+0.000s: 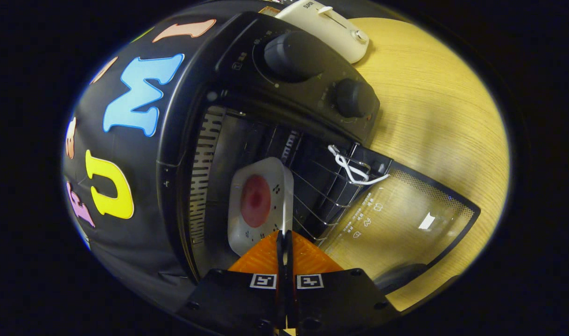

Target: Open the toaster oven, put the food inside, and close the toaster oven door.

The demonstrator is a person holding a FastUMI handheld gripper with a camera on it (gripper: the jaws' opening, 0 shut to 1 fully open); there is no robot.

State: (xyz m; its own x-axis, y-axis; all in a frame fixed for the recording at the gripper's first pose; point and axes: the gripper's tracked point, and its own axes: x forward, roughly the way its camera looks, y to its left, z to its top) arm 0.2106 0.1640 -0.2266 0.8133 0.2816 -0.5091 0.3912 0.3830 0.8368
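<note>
We see a white pop-up toaster (333, 28) lying on the pale wooden table (433, 107), its lever facing us.

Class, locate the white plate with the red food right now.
The plate sits inside the open toaster oven on its wire rack, just ahead of the shut gripper.

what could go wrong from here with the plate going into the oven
The hand-held gripper is pinched shut on the near rim of the white plate holding a red food piece. With only the edge gripped, the plate may tip or slip. The plate sits above the wire rack inside the toaster oven and could snag a wire. The open glass door lies just beside the fingers; pulling back carelessly may knock it.
</note>
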